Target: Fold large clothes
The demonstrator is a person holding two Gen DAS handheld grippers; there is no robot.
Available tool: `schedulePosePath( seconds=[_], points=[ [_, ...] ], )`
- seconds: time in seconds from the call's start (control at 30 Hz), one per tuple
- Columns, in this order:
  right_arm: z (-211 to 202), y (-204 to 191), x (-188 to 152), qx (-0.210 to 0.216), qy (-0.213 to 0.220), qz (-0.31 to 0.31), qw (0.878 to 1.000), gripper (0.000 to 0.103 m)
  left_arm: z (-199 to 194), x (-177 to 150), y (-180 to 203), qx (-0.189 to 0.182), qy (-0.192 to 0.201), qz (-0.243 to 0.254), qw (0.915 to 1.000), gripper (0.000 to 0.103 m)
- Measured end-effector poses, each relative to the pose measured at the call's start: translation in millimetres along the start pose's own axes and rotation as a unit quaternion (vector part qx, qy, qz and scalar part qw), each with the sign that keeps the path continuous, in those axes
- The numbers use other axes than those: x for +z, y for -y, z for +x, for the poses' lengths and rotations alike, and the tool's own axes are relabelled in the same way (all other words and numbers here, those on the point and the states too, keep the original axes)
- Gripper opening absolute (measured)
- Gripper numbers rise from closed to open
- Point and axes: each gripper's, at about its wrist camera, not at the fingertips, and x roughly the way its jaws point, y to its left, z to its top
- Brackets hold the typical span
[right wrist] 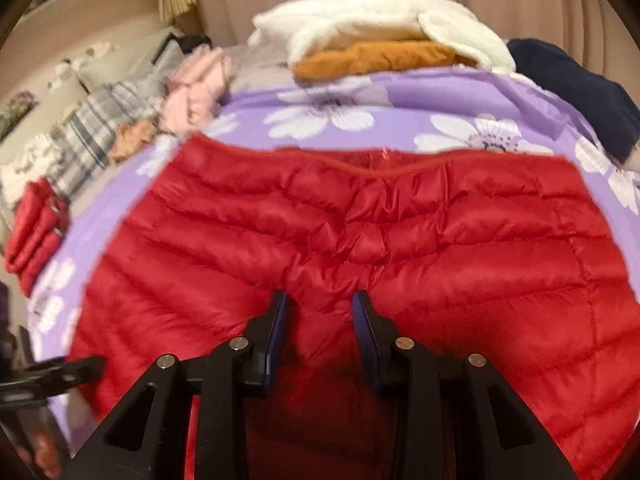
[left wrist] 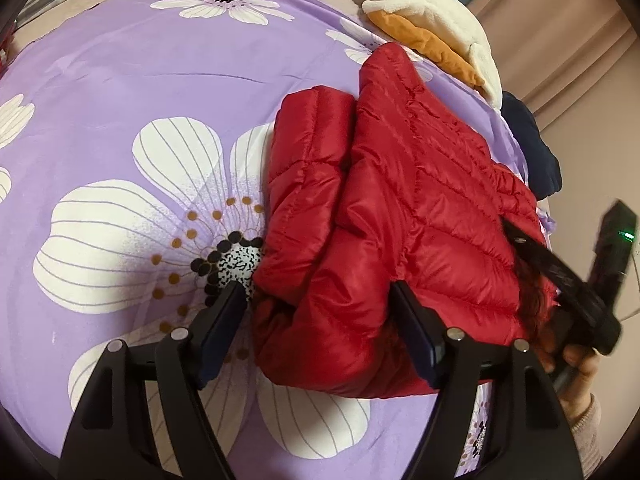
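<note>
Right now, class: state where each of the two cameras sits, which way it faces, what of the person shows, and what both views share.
Left wrist: on the left gripper, angled down at the red puffer jacket on the purple floral bedspread; a hand shows.
Right wrist: on the right gripper, angled down over the jacket toward folded clothes; no hand shows clearly.
Shared: jacket, bedspread, white fleece.

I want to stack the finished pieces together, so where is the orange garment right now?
The orange garment lies at the far edge of the purple flowered bedspread, tucked under the white fleece, with the navy garment to its right in the right wrist view.
</note>
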Motion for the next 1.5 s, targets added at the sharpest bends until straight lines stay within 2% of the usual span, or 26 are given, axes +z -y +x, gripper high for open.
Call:
schedulePosePath(
  seconds=[0.13, 0.3, 0.47, 0.57, 0.73, 0.87, 1.0, 1.07, 1.17, 1.33, 1.5],
  points=[
    [-37, -7, -13, 0.000, 0.024, -0.022, 0.999, 0.036, 1, 2, 0, -0.001, 0.000, 0.001, 1.0000, 0.075],
    [-51, -6, -35, -0.020, 0.016, -0.045, 0.999, 0.036, 3, 2, 0, -0.001, 0.000, 0.001, 1.0000, 0.075],
    [-24, 2, -47, -0.031, -0.016, -0.048, 0.998, 0.036, 6, 3, 3, 0.004, 0.000, 0.003, 1.0000, 0.076],
    [-12, 4, -51, -0.035, -0.022, -0.037, 0.998, 0.036, 7, 2, 5, 0.008, 0.000, 0.004, 1.0000, 0.076],
    [-25, -1, -47, -0.027, -0.027, -0.035, 0.999, 0.036, 4, 1, 5, 0.008, 0.002, 0.008, 0.9999, 0.075],
    [-48, 2, -41, 0.007, 0.006, -0.026, 1.000, 0.036, 4, 4, 1, -0.006, 0.004, 0.000, 1.0000, 0.075],
    [-62, 9, -20, 0.016, 0.056, 0.000, 0.998, 0.036, 7, 11, 4, -0.009, 0.007, -0.006, 0.9999, 0.077],
    [-59, 11, -10, 0.021, 0.062, 0.011, 0.998, 0.036, 9, 14, 4, -0.015, 0.007, -0.011, 0.9998, 0.079],
    [-45, 8, 3, 0.007, 0.064, 0.006, 0.998, 0.036, 14, 16, 3, -0.024, 0.002, -0.020, 0.9995, 0.081],
    [-8, 9, 23, 0.003, 0.040, 0.027, 0.999, 0.036, 22, 21, 0, -0.038, -0.011, -0.031, 0.9987, 0.083],
    [26, 8, 20, -0.003, -0.007, 0.036, 0.999, 0.036, 26, 23, -1, -0.046, -0.013, -0.035, 0.9983, 0.084]
  ],
)
